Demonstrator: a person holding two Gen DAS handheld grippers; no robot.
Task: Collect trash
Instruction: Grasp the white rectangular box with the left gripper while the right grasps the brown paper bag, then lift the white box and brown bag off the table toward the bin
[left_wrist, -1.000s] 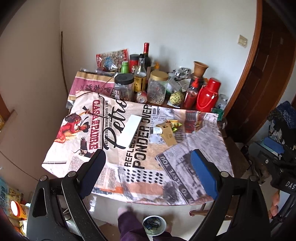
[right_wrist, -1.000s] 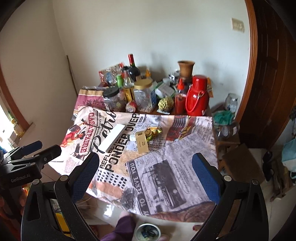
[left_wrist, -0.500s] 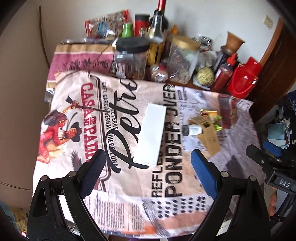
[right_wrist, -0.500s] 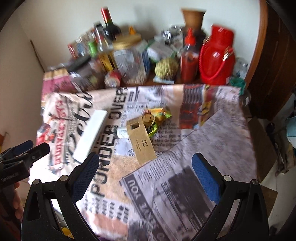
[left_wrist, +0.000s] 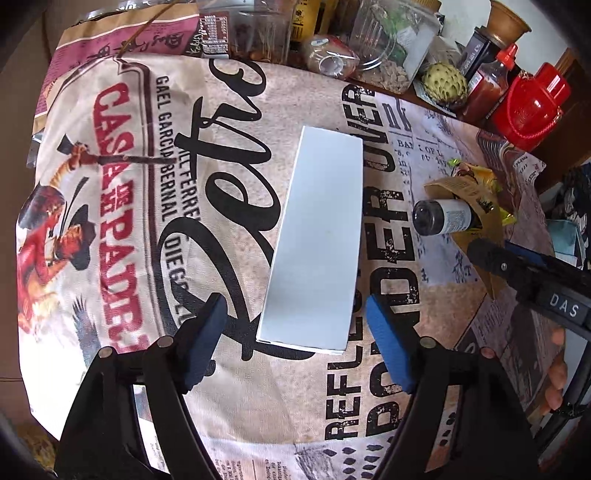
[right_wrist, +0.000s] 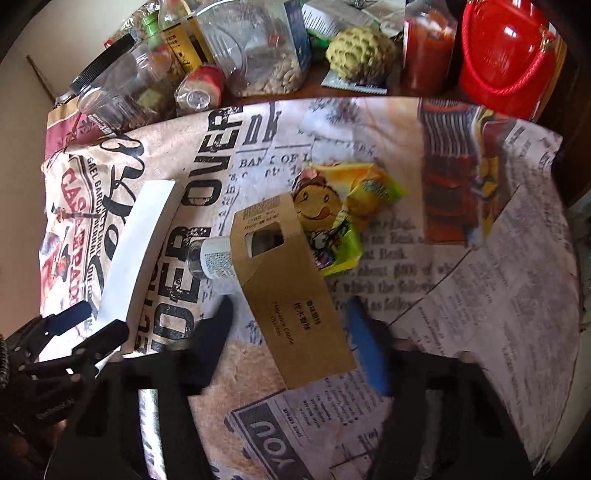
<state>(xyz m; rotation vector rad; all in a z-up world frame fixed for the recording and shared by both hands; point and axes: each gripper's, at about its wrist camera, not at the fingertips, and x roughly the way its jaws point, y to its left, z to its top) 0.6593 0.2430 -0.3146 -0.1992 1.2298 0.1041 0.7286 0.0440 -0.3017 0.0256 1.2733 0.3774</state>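
Cloth (left_wrist: 229, 398) over counter showing beige newsprint pattern, big black lettering, red poster print with cowboy figure. Box (left_wrist: 314, 240) lying plain white. Cardboard sleeve (right_wrist: 291, 291) looking kraft brown with small dark print. Snack wrapper (right_wrist: 343, 206) glowing yellow-green with cartoon face. Jug (right_wrist: 506, 59) at back shining bright red. Hand-held gripper (left_wrist: 295, 350) sporting blue pads on black frame.

Left tongs (left_wrist: 295, 343) closing astride white box (left_wrist: 316, 240) (untouched), printed tablecloth (left_wrist: 129, 184)
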